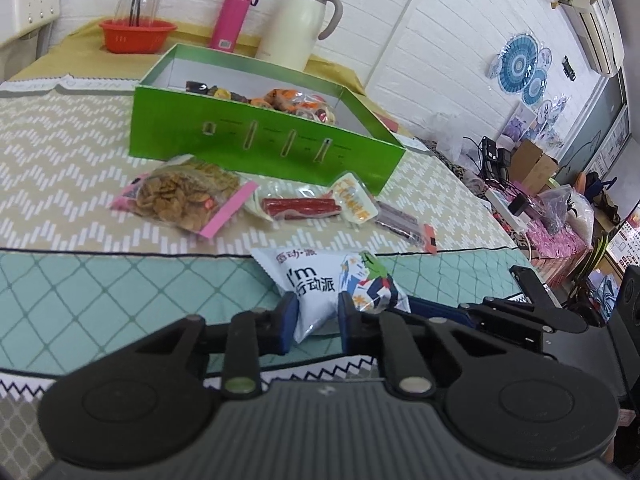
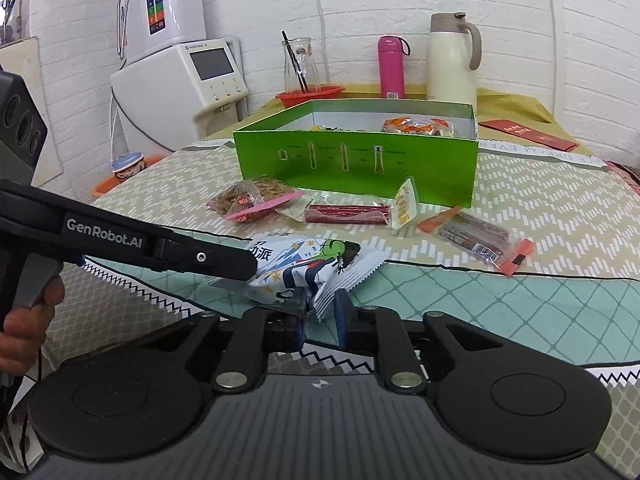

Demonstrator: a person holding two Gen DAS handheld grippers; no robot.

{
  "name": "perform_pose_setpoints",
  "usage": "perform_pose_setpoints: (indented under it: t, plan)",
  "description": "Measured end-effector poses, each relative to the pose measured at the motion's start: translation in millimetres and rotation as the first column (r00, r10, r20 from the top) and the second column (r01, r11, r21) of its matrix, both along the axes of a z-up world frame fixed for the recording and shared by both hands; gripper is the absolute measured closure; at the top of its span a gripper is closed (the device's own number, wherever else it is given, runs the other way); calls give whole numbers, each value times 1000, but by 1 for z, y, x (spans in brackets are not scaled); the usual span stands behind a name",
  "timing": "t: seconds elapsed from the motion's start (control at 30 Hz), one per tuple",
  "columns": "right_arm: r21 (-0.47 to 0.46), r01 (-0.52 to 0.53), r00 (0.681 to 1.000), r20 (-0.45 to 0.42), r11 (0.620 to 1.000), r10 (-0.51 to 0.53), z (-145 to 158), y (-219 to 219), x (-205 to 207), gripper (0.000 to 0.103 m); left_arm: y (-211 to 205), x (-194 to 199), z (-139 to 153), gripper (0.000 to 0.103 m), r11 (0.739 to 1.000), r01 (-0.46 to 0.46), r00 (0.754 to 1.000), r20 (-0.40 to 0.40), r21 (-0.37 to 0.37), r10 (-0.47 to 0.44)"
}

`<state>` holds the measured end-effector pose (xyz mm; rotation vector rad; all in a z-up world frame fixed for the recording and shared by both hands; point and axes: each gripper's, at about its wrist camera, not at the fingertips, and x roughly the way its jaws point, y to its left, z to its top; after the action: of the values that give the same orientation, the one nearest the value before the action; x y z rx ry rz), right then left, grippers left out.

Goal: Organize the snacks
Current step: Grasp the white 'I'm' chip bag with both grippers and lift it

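A white snack packet [image 1: 316,288] [image 2: 296,272] with blue print lies on the teal cloth at the table's near edge. My left gripper [image 1: 318,318] [image 2: 250,270] is shut on one end of it. The packet's crimped other end sits between the fingers of my right gripper [image 2: 321,312], which stand open with a gap around it. Beyond is the open green box [image 1: 264,140] [image 2: 352,160] holding several wrapped snacks. In front of it lie a cracker bag [image 1: 180,196] [image 2: 256,196], red sausages [image 1: 300,206] [image 2: 348,214], a yellow packet [image 1: 354,200] [image 2: 404,204] and a meat-stick pack [image 1: 404,222] [image 2: 476,240].
Behind the box stand a cream jug [image 1: 296,28], a pink flask [image 1: 234,16] and a red basket [image 1: 136,34] with a glass carafe. A white water dispenser [image 2: 172,72] stands off the table's far left. A person's hand [image 2: 24,320] grips the left handle.
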<state>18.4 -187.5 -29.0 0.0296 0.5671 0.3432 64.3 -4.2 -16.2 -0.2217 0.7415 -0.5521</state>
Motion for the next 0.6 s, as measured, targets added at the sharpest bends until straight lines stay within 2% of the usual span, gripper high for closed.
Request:
perform_pose_setpoints:
  t: [0.03, 0.1, 0.17, 0.2, 0.23, 0.27, 0.6]
  plan:
    - [-16, 12, 1000, 3, 1000, -12, 0, 2, 0, 57, 3, -2, 1, 90, 1000, -8, 1000, 0, -4, 8]
    - [-19, 19, 1000, 10, 1000, -19, 0, 3, -2, 54, 9, -3, 1, 83, 999, -27, 1000, -5, -25, 27]
    - [-14, 16, 1000, 17, 1000, -16, 2, 3, -5, 40, 11, -1, 1, 65, 998, -40, 999, -8, -44, 39]
    - [-18, 17, 1000, 22, 1000, -17, 3, 4, -6, 36, 11, -1, 1, 61, 998, -41, 999, -8, -51, 40]
    - [-24, 19, 999, 28, 1000, -18, 4, 5, -8, 29, 11, -1, 1, 49, 998, -40, 999, -10, -55, 39]
    - [-30, 21, 999, 32, 999, -20, 4, 6, -8, 23, 10, -1, 1, 43, 997, -38, 999, -12, -60, 37]
    - [-28, 31, 999, 15, 999, -31, 1, 6, -4, 22, -2, 14, -9, 43, 998, -30, 999, -44, -54, 28]
